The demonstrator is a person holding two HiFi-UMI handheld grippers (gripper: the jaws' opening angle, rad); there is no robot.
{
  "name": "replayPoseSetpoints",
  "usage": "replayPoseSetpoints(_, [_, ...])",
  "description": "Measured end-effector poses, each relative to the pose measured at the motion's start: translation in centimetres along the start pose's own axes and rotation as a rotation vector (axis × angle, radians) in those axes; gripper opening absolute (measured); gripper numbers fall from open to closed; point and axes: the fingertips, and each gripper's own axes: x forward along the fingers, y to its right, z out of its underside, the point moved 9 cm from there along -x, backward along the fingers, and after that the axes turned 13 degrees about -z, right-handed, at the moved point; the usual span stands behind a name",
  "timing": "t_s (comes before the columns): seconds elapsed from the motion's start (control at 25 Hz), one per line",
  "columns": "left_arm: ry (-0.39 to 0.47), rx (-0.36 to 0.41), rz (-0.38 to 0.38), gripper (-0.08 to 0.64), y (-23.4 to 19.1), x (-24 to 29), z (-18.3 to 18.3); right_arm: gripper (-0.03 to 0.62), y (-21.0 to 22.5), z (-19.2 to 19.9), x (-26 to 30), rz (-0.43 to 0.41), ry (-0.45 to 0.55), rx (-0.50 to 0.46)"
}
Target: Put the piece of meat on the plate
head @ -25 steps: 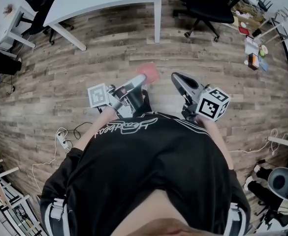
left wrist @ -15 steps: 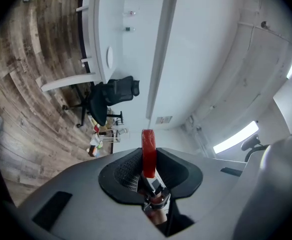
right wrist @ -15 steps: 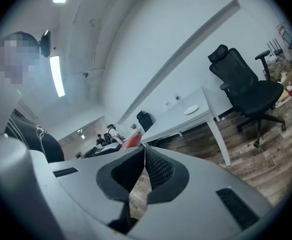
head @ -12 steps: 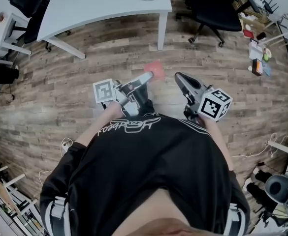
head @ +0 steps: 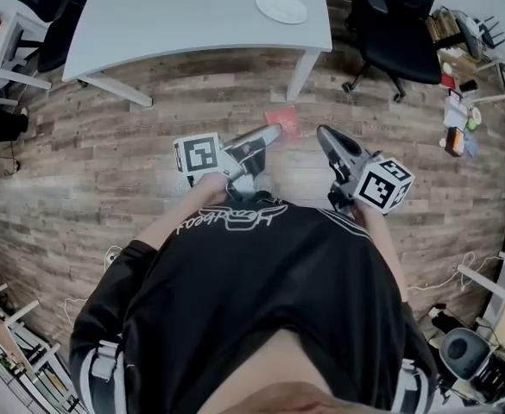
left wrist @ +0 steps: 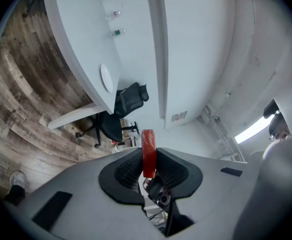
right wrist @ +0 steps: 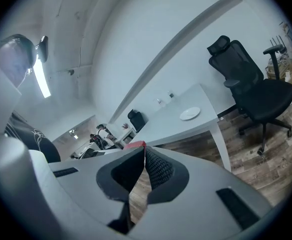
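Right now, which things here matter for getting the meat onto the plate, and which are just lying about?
For the job: piece of meat, clamped in the left gripper; plate on the white table.
Lying about: black office chair; floor clutter at right.

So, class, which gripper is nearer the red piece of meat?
Left. The left gripper grips the piece of meat between its jaws. The right gripper, shut and empty, is held alongside to the right, apart from the meat.
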Motion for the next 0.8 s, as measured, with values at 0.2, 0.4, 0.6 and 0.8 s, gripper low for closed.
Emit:
replayPoseSetpoints(0.2, [-0.003,0.022,-0.053,0.086,-1.8,0.7,-3.8,0.012,1.9,-1.5,3.1,0.011,-0.018,-0.001])
replayPoseSetpoints(0.4, [0.007,0.027,-0.040,0.086,-2.0,1.0,-6.2,0.012,3.1,-2.7,5.3,0.017,-0.040,-0.027])
replayPoseSetpoints(0.6, [0.024,0.038,-0.020,0.086,-1.7,0.7,-7.5,0.012,2.8,-3.4,6.4,0.019,-0.063,-0.069])
replayPoseSetpoints(0.8, [0.045,0.061,-0.020,0.086,-1.1,0.9,-8.3,0.012,3.2,-4.4,6.6,0.003,-0.059,-0.093])
